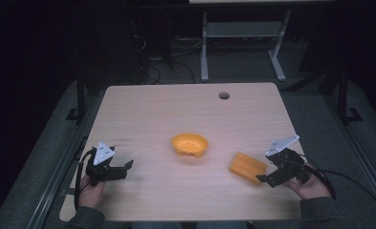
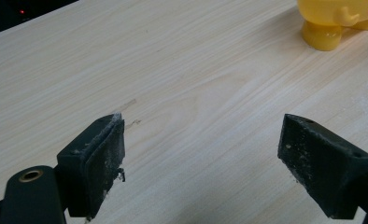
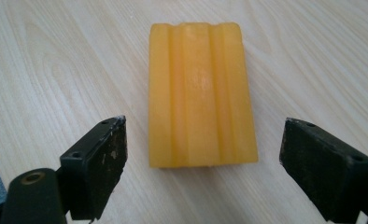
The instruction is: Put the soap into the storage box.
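An orange ridged block (image 1: 247, 167) lies flat on the wooden table (image 1: 152, 114), right of centre. In the right gripper view the block (image 3: 200, 93) sits just ahead of the two jaws, between their lines. My right gripper (image 1: 267, 180) is open beside the block's near right end, touching nothing. A yellow-orange bowl (image 1: 190, 144) stands at the table's middle; its footed base (image 2: 341, 21) shows at the top right of the left gripper view. My left gripper (image 1: 127, 169) is open at the near left, over bare wood (image 2: 187, 93).
A round cable hole (image 1: 224, 95) is near the table's far edge. Beyond the table stand the legs of a white desk frame (image 1: 243, 43) and floor cables. Black cables trail from both grippers off the near corners.
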